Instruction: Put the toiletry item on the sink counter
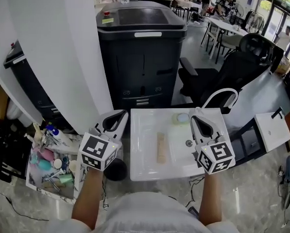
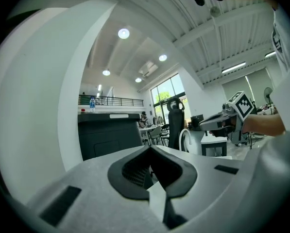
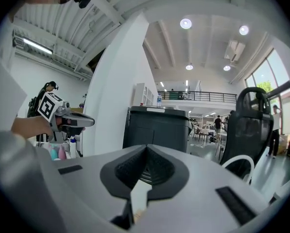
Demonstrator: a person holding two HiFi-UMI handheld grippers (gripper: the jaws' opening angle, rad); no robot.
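A white sink counter stands in front of me, with a basin, a drain and a white curved faucet at its far right. A tan oblong toiletry item lies flat on the counter left of the basin. A pale round item sits at the basin's far edge. My left gripper hovers at the counter's left edge, shut and empty; in the left gripper view its jaws meet. Over the basin's right side is my right gripper, also shut and empty, its jaws together.
A tray of mixed toiletries sits low at the left. A white pillar rises at the left. Behind the counter are a black cabinet and a black office chair. Another small white sink unit stands at the right.
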